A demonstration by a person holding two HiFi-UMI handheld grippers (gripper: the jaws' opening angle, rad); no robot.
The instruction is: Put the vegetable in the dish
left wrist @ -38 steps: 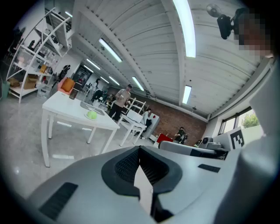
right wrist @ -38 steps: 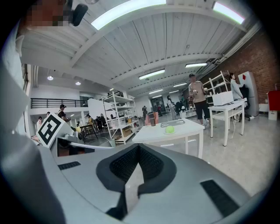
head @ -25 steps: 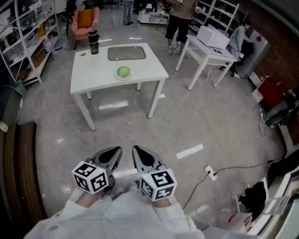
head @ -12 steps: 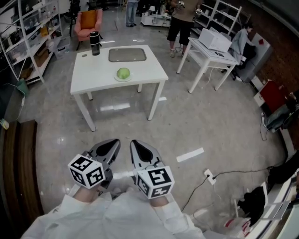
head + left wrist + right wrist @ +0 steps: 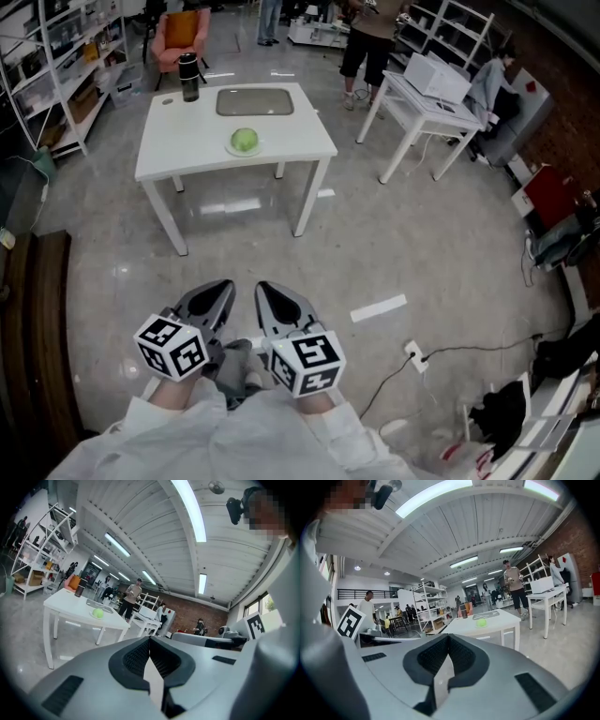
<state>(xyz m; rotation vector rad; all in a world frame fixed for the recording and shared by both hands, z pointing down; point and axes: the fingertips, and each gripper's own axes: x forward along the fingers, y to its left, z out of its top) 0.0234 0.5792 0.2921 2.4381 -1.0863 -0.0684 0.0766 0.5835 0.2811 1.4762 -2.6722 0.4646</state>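
- The left gripper (image 5: 223, 287) and right gripper (image 5: 264, 289) sit side by side, both with jaws together and empty.
- Bare floor (image 5: 281, 244) lies open ahead, up to the white table (image 5: 178, 150).
- The vegetable (image 5: 245, 140) sits on a small plate (image 5: 231, 148) near the table's front edge.
- A grey tray (image 5: 254, 101) lies behind it.

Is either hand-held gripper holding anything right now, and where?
Nothing held: left hand-held gripper and right hand-held gripper are shut, empty; the vegetable sits on the table.

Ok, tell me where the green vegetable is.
In the head view, the green vegetable sits on the white table far ahead, just nearer than the grey rectangular dish and right of the dark bottle.
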